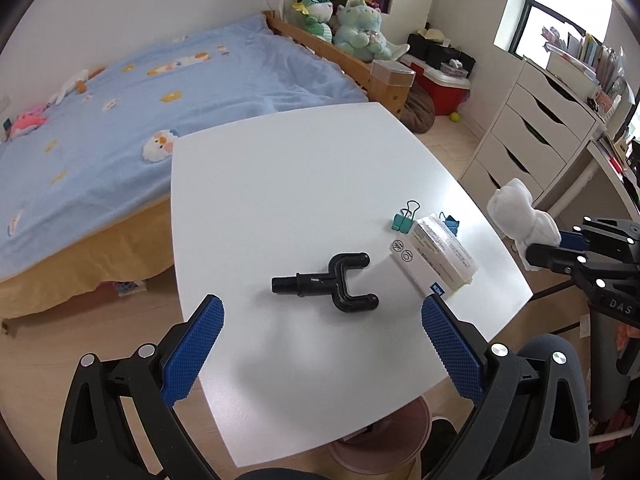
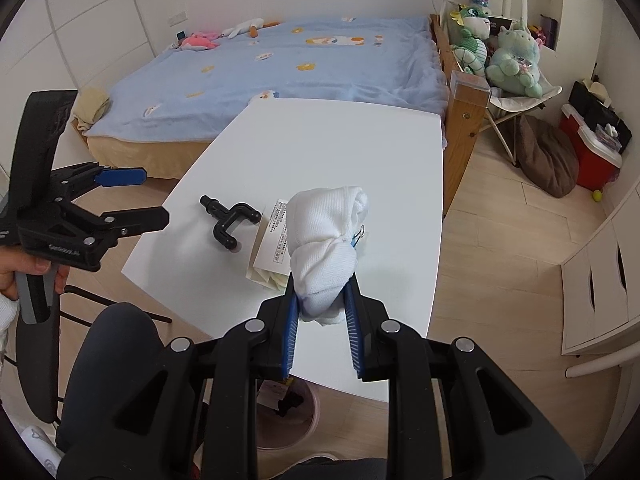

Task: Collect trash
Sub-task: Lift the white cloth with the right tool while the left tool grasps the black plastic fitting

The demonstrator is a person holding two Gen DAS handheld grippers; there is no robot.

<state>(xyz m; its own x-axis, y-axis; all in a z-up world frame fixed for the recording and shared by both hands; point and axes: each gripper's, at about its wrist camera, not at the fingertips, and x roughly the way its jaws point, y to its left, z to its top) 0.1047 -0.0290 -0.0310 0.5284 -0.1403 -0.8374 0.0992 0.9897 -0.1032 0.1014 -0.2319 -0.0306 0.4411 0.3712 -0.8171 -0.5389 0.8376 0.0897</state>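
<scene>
My right gripper (image 2: 322, 284) is shut on a rolled white cloth wad (image 2: 326, 240) and holds it above the near right part of the white table (image 2: 320, 140). The wad also shows in the left wrist view (image 1: 520, 210), off the table's right edge. My left gripper (image 1: 322, 316) is open and empty over the table's near edge; it also shows in the right wrist view (image 2: 154, 196). On the table lie a black Y-shaped plastic pipe piece (image 1: 328, 280), a white carton box (image 1: 434, 258) and teal binder clips (image 1: 404, 218).
A pink waste bin (image 2: 292, 416) stands on the floor under the table's near edge, with some items inside. A bed with a blue blanket (image 1: 120, 92) is beyond the table. White drawers (image 1: 532, 132) stand to the right. My knee (image 2: 116, 344) is close below.
</scene>
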